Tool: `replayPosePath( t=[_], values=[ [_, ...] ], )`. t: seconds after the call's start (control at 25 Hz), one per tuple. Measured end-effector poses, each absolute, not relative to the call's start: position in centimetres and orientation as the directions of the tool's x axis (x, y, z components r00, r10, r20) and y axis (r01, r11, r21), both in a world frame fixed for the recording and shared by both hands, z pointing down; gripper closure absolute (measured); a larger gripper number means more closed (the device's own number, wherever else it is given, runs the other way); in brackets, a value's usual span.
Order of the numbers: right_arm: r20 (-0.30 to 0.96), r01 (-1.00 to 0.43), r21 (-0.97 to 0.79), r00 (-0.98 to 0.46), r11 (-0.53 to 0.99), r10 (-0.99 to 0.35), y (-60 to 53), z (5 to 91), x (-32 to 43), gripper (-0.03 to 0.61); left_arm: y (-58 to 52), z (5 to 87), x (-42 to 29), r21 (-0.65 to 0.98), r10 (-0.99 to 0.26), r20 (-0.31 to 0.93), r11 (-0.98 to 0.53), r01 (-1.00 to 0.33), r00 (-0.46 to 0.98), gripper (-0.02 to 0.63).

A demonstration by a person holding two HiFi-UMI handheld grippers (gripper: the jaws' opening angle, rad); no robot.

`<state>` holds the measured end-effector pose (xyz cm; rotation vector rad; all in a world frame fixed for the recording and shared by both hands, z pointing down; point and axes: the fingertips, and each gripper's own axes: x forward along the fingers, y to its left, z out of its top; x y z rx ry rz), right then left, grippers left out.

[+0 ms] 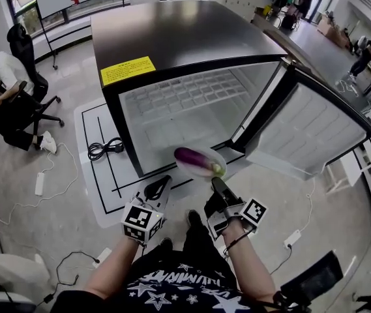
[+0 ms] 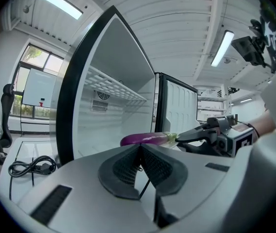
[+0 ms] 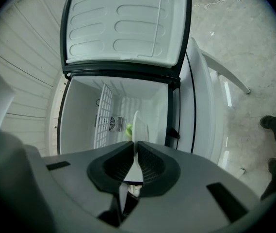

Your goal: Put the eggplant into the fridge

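While the right gripper (image 3: 136, 147) has its jaws pinched on the near rim of a white plate (image 3: 138, 127), seen edge-on from its own camera, the left gripper (image 2: 140, 147) has its jaws pressed together with nothing between them. On the plate lies the eggplant (image 1: 193, 157), purple, with its green stem end turned to the right (only that green tip peeks past the plate in the right gripper view). The plate hangs at the mouth of the fridge (image 1: 172, 38), over the near edge of its open white compartment; whether it has crossed that edge cannot be told. The left gripper sits just left of the right one, near the person, apart from the plate. The fridge door (image 1: 309, 135) stands swung out to the right. A wire shelf (image 3: 104, 115) lines the compartment. A yellow sticker (image 1: 128, 70) marks the black top, and a coiled black cable (image 1: 105, 149) lies on the floor left of the fridge. Far left, a person (image 1: 2, 70) sits on an office chair.
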<state>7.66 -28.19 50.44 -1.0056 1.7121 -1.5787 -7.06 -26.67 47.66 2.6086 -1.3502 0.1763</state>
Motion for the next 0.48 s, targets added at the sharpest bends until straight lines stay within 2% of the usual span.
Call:
replayPosePath(
  t=[0.48],
  values=[
    [0.048, -0.114, -0.993, -0.653, 0.035, -0.756, -35.9, 49.6, 6.6, 0.557, -32.3, 47.0, -6.1, 0.111, -0.85, 0.205, -0.472, -0.875, 0.485, 0.604]
  ],
)
